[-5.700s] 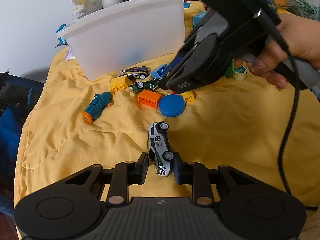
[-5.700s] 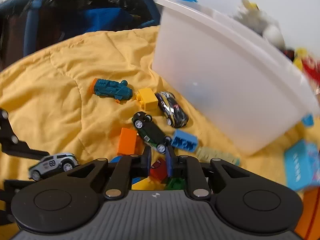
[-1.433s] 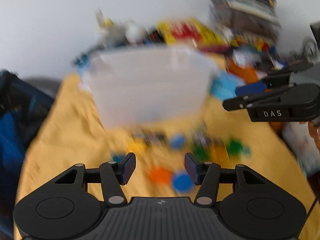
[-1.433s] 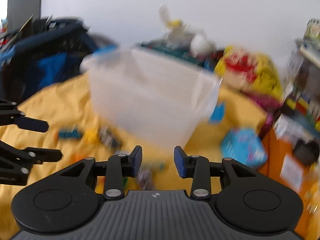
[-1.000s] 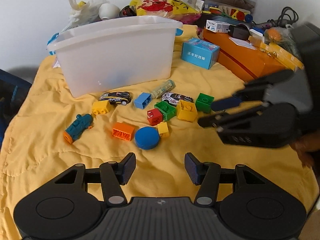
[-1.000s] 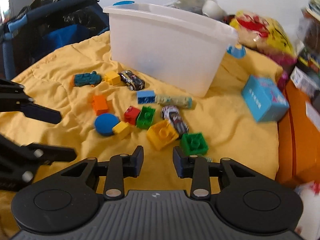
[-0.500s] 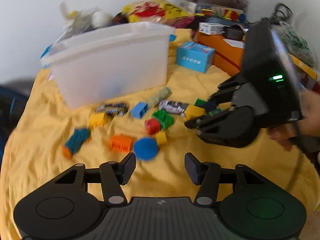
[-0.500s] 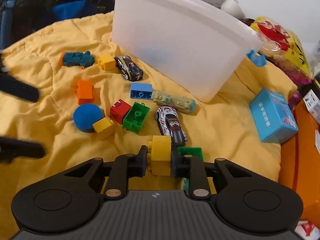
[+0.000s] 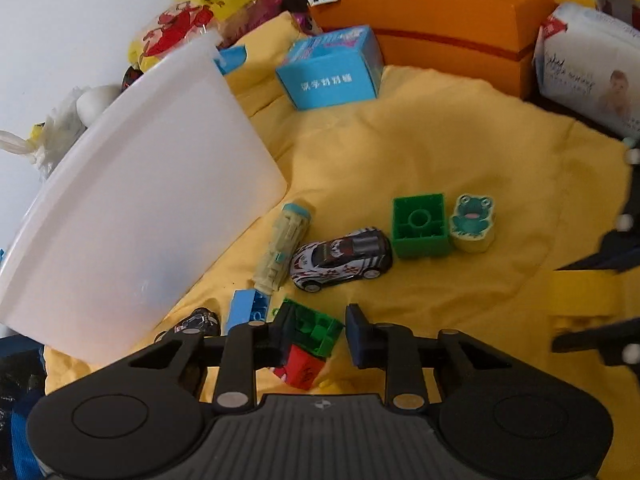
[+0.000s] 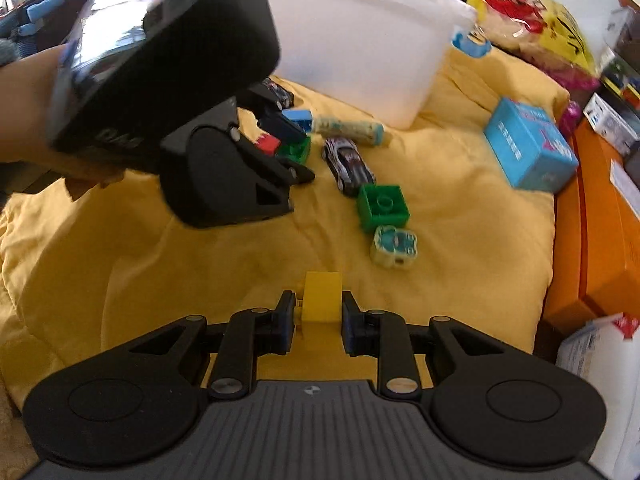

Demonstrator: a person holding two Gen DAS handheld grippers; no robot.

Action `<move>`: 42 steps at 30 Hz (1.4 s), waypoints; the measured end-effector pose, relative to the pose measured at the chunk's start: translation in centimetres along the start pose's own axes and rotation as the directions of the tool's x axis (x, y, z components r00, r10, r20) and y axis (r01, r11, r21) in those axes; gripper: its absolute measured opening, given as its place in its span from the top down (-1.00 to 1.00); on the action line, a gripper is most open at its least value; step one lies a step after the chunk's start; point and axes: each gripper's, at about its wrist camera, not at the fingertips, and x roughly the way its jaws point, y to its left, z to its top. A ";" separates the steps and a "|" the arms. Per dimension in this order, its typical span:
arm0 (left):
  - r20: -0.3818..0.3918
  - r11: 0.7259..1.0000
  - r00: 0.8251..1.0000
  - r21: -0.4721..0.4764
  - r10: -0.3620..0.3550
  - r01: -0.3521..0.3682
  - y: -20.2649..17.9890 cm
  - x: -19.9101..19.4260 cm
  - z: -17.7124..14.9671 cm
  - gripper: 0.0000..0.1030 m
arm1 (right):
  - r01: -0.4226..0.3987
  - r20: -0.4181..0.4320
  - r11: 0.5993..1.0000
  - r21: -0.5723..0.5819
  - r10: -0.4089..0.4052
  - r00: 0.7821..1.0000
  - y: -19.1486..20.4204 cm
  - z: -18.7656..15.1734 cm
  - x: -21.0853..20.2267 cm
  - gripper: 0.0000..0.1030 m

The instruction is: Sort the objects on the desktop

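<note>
My right gripper (image 10: 316, 312) is shut on a yellow brick (image 10: 322, 298), held above the yellow cloth; the brick also shows at the right edge of the left wrist view (image 9: 580, 294). My left gripper (image 9: 318, 330) is open, its fingers around a small green brick (image 9: 316, 330) beside a red brick (image 9: 300, 366); in the right wrist view it (image 10: 290, 150) is low over that cluster. A white toy car (image 9: 340, 258), a green brick (image 9: 419, 226), a frog eraser (image 9: 472, 222) and a pale toy truck (image 9: 282, 248) lie nearby. The white bin (image 9: 132, 216) stands at the left.
A blue brick (image 9: 246, 308) and a dark toy car (image 9: 196, 320) lie by the bin. A blue box (image 9: 332, 74), an orange box (image 9: 452, 24) and a white pack (image 9: 592, 68) stand behind and to the right. Yellow cloth (image 9: 420, 152) covers the surface.
My left gripper has dropped low and forward over the green and red bricks. My right gripper, still shut on the yellow brick, has pulled back away from the toys.
</note>
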 end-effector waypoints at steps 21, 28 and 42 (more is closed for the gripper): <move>0.260 0.736 0.935 -0.579 -0.241 0.350 5.0 -9.8 -10.1 0.50 | -0.116 0.018 0.992 0.055 0.115 0.993 0.9 0.4 0.6 0.49; 0.177 0.649 0.963 -0.712 -0.204 0.268 3.7 -9.4 -14.3 0.39 | -0.301 -0.002 0.945 0.129 0.303 0.953 2.5 2.2 2.3 0.38; 0.096 0.876 0.995 -0.481 0.006 0.041 2.5 -13.5 -13.4 0.17 | -0.136 0.048 0.989 0.059 0.133 0.990 0.9 2.5 1.5 0.20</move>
